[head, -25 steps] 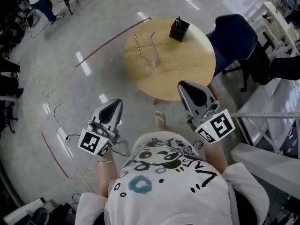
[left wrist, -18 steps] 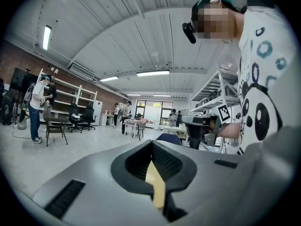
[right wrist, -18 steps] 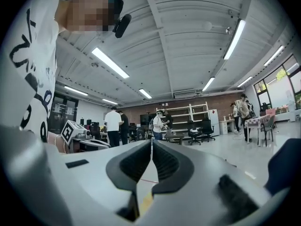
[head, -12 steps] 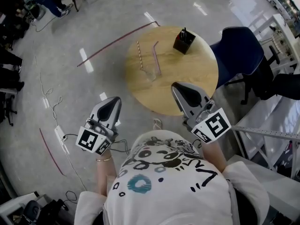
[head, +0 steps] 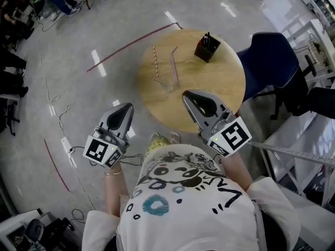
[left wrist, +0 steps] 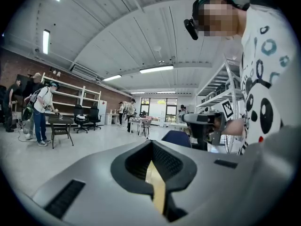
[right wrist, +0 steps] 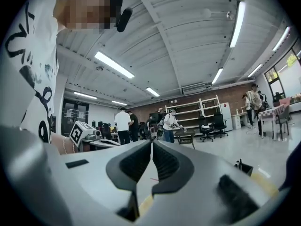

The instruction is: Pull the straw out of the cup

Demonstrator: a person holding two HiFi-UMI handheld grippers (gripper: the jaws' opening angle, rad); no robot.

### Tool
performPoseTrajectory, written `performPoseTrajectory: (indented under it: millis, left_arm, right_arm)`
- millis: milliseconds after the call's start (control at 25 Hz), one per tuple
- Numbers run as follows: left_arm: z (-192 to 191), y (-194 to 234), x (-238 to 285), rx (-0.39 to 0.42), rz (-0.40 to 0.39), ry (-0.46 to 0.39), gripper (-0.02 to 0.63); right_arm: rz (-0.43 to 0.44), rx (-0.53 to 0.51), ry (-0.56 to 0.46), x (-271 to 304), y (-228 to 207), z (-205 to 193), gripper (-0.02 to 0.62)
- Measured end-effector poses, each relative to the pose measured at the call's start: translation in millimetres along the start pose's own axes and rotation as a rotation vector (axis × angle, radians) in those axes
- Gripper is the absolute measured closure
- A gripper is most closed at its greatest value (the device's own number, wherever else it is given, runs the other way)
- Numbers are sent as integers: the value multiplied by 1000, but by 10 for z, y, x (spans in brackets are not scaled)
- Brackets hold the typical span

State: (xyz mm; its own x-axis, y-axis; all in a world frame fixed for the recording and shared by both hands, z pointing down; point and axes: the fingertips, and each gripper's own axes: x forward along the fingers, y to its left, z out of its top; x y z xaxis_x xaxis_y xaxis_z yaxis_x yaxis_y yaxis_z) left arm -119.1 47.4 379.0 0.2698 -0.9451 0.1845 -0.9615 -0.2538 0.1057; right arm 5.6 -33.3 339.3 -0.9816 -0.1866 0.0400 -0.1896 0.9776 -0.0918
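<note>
I had both tools held low and close to my body, short of the work. The left gripper (head: 123,110) hung over the floor, off the near-left edge of the round wooden table (head: 220,88), its jaws pressed together at the tips with nothing between them. The right gripper (head: 191,97) reached just over the table's near edge, its jaws likewise closed tip to tip and empty. Ahead of the right fingertips and a little to their left stood the clear cup (head: 167,83), hard to make out against the wood, with two straws leaning out of it away from me: a striped paper straw (head: 155,63) on the side nearer the left fingers and a pink straw (head: 173,64) just beside it. Farther beyond the right fingers, toward the far rim, sat a black pen holder (head: 207,47), well clear of the cup. I judged this an approach stance: the right tool was nearer the cup, so it would likely need to open before closing on a straw, while the left could steady the cup so it did not tip.
</note>
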Motion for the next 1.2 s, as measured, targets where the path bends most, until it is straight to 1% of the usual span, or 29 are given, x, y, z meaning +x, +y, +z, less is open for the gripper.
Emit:
performPoseTrajectory:
  millis: [160, 360, 560, 680, 800, 960, 1200]
  left_arm:
    - [-51, 61, 30, -3, -5, 31, 591]
    - [-148, 239, 222, 6, -51, 72, 591]
    - [-229, 372, 445, 0, -160, 106, 591]
    - [-294, 504, 563, -6, -219, 135, 591]
    - [-368, 639, 675, -11, -286, 164, 591]
    - [-528, 814, 827, -10, -341, 212, 591]
    - [-654, 963, 1025, -62, -430, 240, 591]
  right_arm:
    - [0, 1, 27, 55, -35, -77, 566]
    - [-19, -24, 98, 277, -126, -282, 566]
    - [-41, -22, 173, 485, -187, -483, 566]
    - [-70, -16, 230, 602, -226, -645, 566]
    - [-88, -19, 264, 739, -252, -741, 566]
    - [-94, -33, 327, 895, -276, -921, 566]
    - [-119, -74, 422, 1140, -280, -1216, 566]
